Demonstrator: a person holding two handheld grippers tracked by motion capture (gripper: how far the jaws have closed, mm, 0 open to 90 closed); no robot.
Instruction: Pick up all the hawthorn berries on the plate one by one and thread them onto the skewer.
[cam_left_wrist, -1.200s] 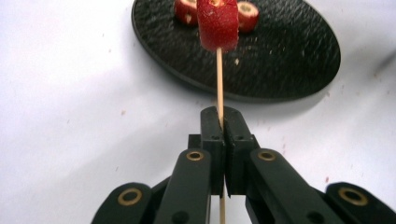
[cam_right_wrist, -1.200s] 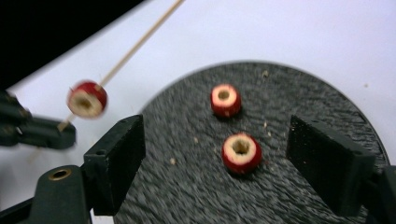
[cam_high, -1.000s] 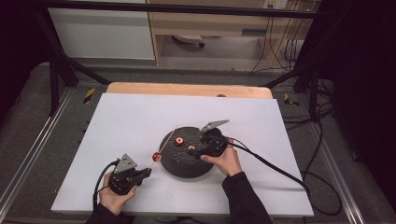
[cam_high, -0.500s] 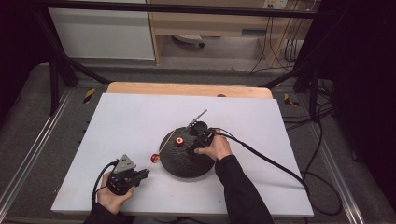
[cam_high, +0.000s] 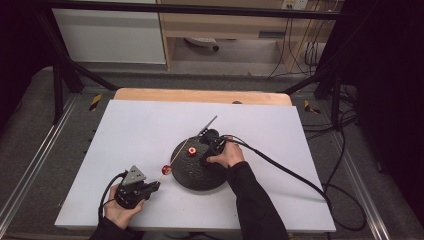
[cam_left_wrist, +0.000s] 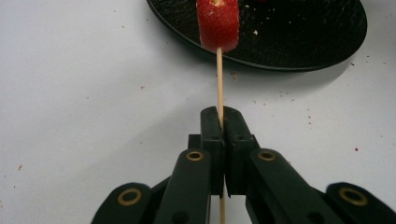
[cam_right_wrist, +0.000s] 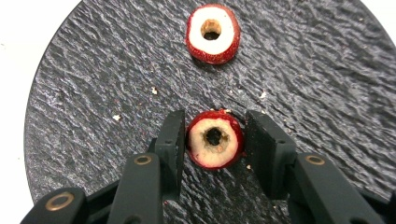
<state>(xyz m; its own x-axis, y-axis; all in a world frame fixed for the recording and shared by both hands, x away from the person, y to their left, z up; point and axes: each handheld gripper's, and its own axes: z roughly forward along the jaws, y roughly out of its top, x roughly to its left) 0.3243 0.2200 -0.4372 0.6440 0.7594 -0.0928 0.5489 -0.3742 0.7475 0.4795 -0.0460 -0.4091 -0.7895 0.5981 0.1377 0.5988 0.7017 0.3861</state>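
**Fruit slices, a skewer and a dark plate**

White board covers the table (cam_high: 150, 135), with a wooden edge at its far side and dark floor and cables around it. Near the person's side, the left gripper (cam_left_wrist: 219, 122) has its jaws pressed together on a thin wooden skewer (cam_left_wrist: 218, 79), which runs straight ahead from the fingertips. One red fruit slice (cam_left_wrist: 217, 23) is threaded on that skewer, just in front of the near rim of a round black plate (cam_right_wrist: 327, 70). Over the plate, the right gripper (cam_right_wrist: 215, 135) points down; its jaws have just been closing and now stand on either side of a second cored slice (cam_right_wrist: 214, 138), the left pad touching it, the right a sliver apart. Beyond its fingertips a third slice (cam_right_wrist: 212, 33) lies flat on the plate.
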